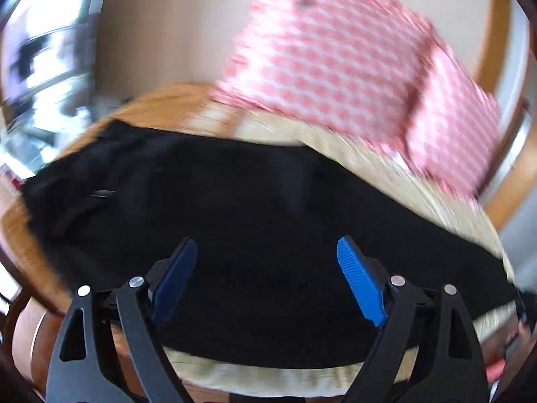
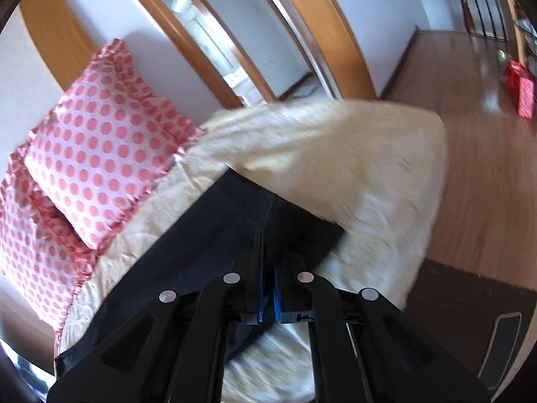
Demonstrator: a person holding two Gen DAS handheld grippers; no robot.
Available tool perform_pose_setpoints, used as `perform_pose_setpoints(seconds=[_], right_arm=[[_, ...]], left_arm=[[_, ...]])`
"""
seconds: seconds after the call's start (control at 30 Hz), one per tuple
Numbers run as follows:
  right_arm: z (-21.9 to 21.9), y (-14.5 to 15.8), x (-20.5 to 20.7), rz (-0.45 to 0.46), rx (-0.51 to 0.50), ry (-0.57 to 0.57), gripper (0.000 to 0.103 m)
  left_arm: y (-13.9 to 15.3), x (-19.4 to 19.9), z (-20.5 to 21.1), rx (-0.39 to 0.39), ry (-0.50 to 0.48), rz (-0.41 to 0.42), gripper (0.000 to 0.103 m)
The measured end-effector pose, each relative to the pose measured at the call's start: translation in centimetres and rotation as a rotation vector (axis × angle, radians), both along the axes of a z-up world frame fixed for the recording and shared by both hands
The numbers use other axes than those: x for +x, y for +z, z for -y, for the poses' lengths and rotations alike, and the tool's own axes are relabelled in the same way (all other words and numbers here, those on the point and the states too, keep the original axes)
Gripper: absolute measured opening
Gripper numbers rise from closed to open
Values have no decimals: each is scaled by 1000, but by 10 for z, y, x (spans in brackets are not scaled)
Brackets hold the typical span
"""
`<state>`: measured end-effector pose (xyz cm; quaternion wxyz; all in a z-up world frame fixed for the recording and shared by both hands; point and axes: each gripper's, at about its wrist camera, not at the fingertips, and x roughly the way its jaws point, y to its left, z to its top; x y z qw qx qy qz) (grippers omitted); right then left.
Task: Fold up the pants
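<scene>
Black fabric pants [image 1: 255,221] lie flat across the cream fleece blanket [image 2: 352,154], long axis crosswise to the left gripper [image 1: 268,278], which hovers spread and empty. Right gripper [image 2: 267,268] is clenched on the pants' edge, hence nearer.

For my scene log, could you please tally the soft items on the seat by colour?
Black pants: 1
Cream blanket: 1
Pink polka-dot cushions, one leaning on the other: 2
Total: 4
</scene>
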<state>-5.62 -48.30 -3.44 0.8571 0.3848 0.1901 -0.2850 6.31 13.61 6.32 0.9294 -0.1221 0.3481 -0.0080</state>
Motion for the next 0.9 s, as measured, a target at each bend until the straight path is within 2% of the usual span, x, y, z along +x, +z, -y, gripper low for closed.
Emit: perform_pose_setpoints(seconds=[0.03,0.1,0.13,0.17,0.2,0.23,0.3,0.33,0.4,0.43,0.47,0.57,0.67,0.7,0.77,0.83,0.9], right_arm=[[0,-1,-1,8,-11,4,4],[-4,4,-1,-33,-46,10,6],[-6,8,-1,-58,-70,6,15],[-9,15,-3,-88,-116,-18,31],[-10,20,-6,-110,-154,-43,42],[-13,25,-10,-124,-192,-70,59],[-24,42,-12,-117,-275,-57,60],[-35,55,-6,-103,-321,2,60],[-60,73,15,-61,-369,164,59],[-83,85,38,-29,-385,315,59],[-100,91,55,-8,-392,418,59],[-186,107,133,38,-398,851,59],[-282,111,201,42,-425,1216,59],[-307,110,215,36,-443,1291,59],[-361,104,251,12,-468,1471,51],[-405,90,285,-61,-479,1599,45],[-430,78,307,-127,-518,1648,42]], left_arm=[[-5,5,8,11,-32,-13,86],[-17,16,22,19,-93,-56,86],[-23,20,24,11,-111,-74,86],[-28,21,25,4,-123,-81,86],[-31,22,25,3,-127,-81,86],[-33,21,29,6,-127,-71,88],[-37,18,29,-12,-135,-41,91],[-37,17,30,-21,-136,-33,92],[-36,17,30,-33,-135,-14,94],[-36,17,30,-33,-133,-10,94],[-36,17,32,-31,-132,-8,95],[-37,16,37,-7,-117,6,96],[-38,12,43,32,-97,12,96],[-39,11,44,36,-92,15,96],[-39,5,45,35,-92,24,97],[-38,1,46,38,-91,33,97],[-37,-3,46,36,-90,45,97]])
